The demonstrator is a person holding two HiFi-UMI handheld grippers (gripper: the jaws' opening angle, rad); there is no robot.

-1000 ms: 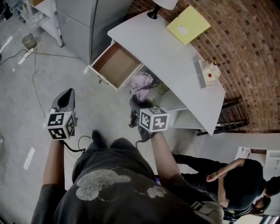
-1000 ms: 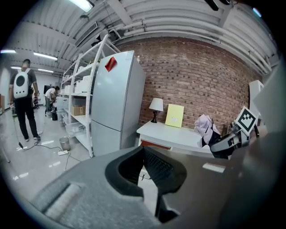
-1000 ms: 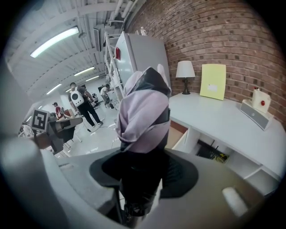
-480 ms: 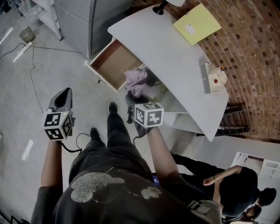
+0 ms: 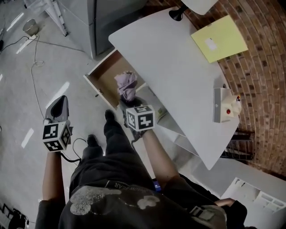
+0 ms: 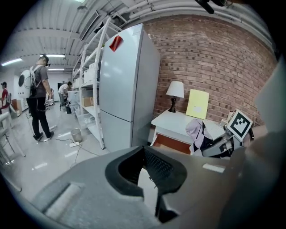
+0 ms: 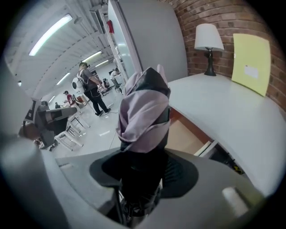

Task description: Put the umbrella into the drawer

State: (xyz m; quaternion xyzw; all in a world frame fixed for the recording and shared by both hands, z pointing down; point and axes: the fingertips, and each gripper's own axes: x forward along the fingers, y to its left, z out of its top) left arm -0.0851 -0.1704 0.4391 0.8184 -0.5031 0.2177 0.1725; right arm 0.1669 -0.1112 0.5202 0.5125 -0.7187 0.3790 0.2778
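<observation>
A folded lilac and black umbrella (image 5: pixel 126 84) sticks out of my right gripper (image 5: pixel 130 101), which is shut on its dark lower end. In the right gripper view the umbrella (image 7: pixel 145 112) stands up from the jaws of that gripper (image 7: pixel 142 176), and the open wooden drawer (image 7: pixel 187 134) lies just beyond it. Seen from the head, the umbrella hangs over the near right part of the drawer (image 5: pixel 105 74). My left gripper (image 5: pixel 61 101) is off to the left over the floor. Its jaws (image 6: pixel 148 163) are together with nothing between them.
The drawer belongs to a white desk (image 5: pixel 174 62) that carries a yellow folder (image 5: pixel 219 38), a lamp (image 5: pixel 178 13) and a beige box (image 5: pixel 225 105). A grey cabinet (image 5: pixel 107 18) stands behind the drawer. A cable (image 5: pixel 35 67) trails on the floor. A person (image 6: pixel 38 100) stands far off.
Both hands have moved toward the desk. The umbrella has gone from beside the drawer's front corner to above the drawer. A foot has stepped forward.
</observation>
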